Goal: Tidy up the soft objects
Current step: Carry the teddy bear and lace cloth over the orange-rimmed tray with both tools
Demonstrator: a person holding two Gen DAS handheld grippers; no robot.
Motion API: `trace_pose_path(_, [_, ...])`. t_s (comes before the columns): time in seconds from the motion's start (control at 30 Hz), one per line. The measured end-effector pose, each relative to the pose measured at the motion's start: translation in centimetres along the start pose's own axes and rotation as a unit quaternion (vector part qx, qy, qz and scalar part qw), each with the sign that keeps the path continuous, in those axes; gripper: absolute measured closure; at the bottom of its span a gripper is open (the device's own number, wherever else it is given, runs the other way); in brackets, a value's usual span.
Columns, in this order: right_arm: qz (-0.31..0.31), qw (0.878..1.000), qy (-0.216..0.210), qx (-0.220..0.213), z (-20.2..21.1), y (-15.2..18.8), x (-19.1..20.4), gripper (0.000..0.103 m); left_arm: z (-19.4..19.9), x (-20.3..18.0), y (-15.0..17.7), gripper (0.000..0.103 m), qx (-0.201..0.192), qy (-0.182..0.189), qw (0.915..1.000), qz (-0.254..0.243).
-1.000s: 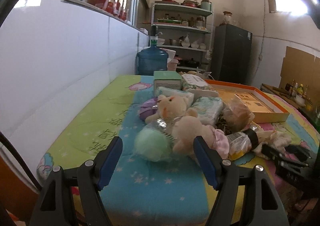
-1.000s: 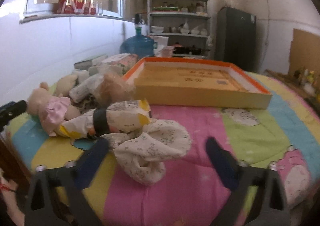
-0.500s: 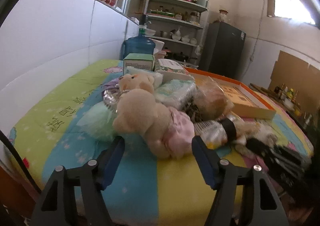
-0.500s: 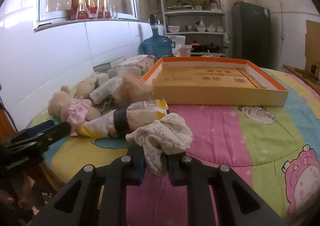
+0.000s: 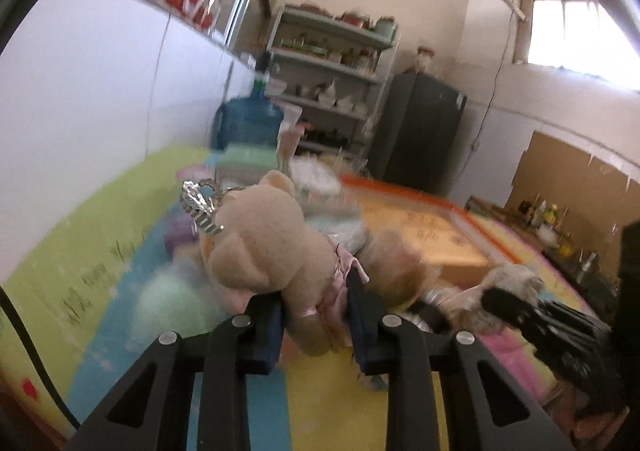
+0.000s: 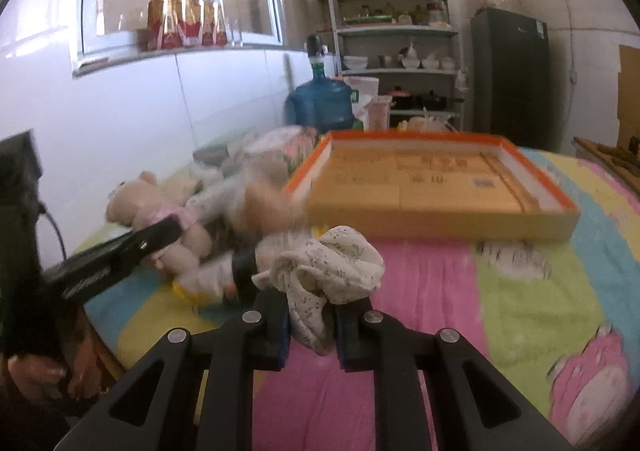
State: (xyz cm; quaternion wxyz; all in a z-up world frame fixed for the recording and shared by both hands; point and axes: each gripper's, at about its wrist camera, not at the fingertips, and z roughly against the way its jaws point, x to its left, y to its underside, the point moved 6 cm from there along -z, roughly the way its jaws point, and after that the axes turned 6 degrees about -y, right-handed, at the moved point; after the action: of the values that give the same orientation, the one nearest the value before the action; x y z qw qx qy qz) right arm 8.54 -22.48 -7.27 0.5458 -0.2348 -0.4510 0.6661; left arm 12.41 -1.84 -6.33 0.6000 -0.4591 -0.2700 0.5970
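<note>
Nearest the left wrist camera, the left gripper [image 5: 316, 311] has its jaws closing on the teddy bear [image 5: 272, 247], and the blue pads already press into the pink-clad lower body from both sides. The bear's tan head rises above the fingers, tilted toward the upper left, with a silvery keyring [image 5: 200, 205] at its crown. Just left of the bear a pale green soft ball [image 5: 166, 297] lies on the patchwork blanket [image 5: 100, 251], blurred; a purple soft thing [image 5: 178, 235] lies beyond it.

In the right wrist view the right gripper [image 6: 310, 321] is clamped tight on a white speckled cloth [image 6: 332, 267] — a hanging fold is pinched between its pads while the bunched bulk sits above them, over the pink stripe of the blanket. Just left of the cloth lies a wrapped packet with a black band [image 6: 240, 271], and beyond that the bear, gripped by the left tool, which comes in from the left edge. A person's hand [image 6: 44, 375] holds that tool's handle in the lower left corner.

Farther back, a shallow orange-rimmed box [image 6: 440, 187] rests open on the blanket, well apart from both held things. More packets and bags are heaped to its left, too blurred to name. Behind the bed stand a blue water jug [image 6: 320, 103], a shelf rack [image 6: 396, 51] of dishes and a dark fridge [image 6: 510, 79] — bottles [image 6: 184, 19] line the window ledge.
</note>
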Motion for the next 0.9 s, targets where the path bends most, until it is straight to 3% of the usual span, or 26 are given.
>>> trace_pose_path(0.13, [0.026,0.998,0.038,-0.047,0.9,-4.0,0.6,0.086,1.7,-0.6,-3.9,0.075,-0.031,0.013,0.9992,-0.023])
trace_pose_path(0.3, [0.042,0.995,0.066,-0.06,0.0,-7.8,1.6,0.087,2.9,-1.9,-7.4,0.075,-0.057,0.024,0.9958,-0.066])
trace_pose_path(0.5, [0.003,0.993,0.089,-0.075,-2.0,-11.4,0.6,0.087,2.8,-2.1,-9.7,0.075,-0.059,0.04,0.9943,-0.08])
trace_pose_path(0.7, [-0.033,0.989,0.129,-0.068,-4.3,-13.4,-1.7,0.087,1.5,-2.5,-12.2,0.075,-0.069,0.039,0.9909,-0.109])
trace_pose_path(0.9, [-0.048,0.988,0.131,-0.061,-6.0,-13.9,-2.9,0.087,-0.1,-3.3,-12.9,0.075,-0.064,0.04,0.99,-0.119])
